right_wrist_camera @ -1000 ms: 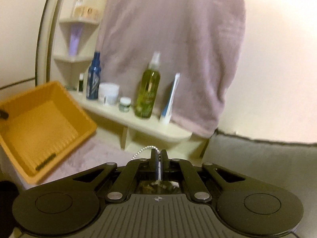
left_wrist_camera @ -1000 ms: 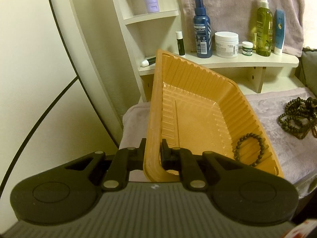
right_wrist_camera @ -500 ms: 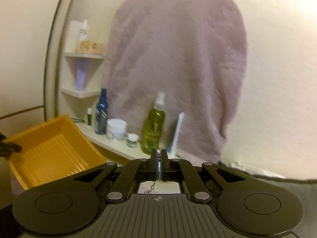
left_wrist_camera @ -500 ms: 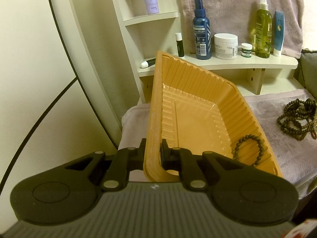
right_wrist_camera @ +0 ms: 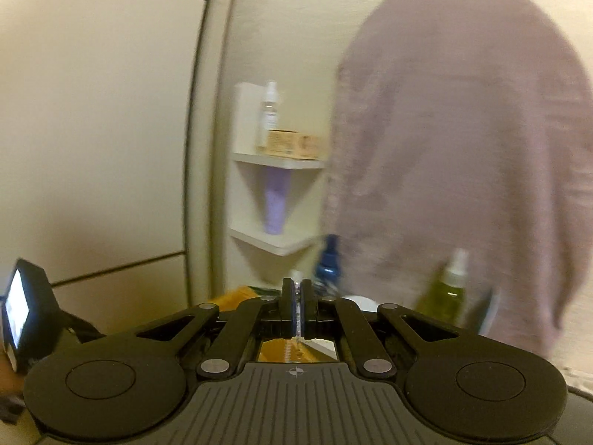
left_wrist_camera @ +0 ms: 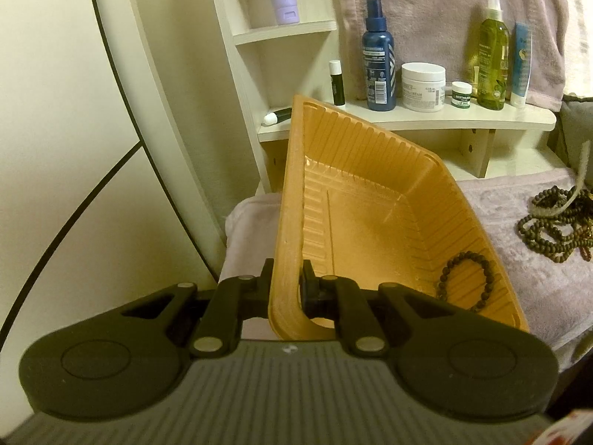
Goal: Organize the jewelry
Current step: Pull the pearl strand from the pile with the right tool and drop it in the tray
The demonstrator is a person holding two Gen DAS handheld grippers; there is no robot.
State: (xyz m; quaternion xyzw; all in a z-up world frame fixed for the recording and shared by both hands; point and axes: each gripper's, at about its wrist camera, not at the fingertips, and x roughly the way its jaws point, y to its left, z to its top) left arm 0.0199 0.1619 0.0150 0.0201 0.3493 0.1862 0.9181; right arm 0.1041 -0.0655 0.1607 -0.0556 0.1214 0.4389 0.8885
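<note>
Left wrist view, ribbed orange tray tilted, dark beaded bracelet inside

Light: warm, yellowish and dim indoors; its source could not be told.
Left wrist view: sharp, with small glints on the orange tray floor.
Right wrist view: motion-blurred, hanging towel and bottles smeared.
Edges: fisheye bending, dark corners in both views.

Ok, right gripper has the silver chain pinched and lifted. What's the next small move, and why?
Probably carry the right gripper left and down over the orange tray. The left gripper holds the tray tilted by its rim, one bead bracelet already inside, and the chain hangs pinched above the tray's edge.
</note>
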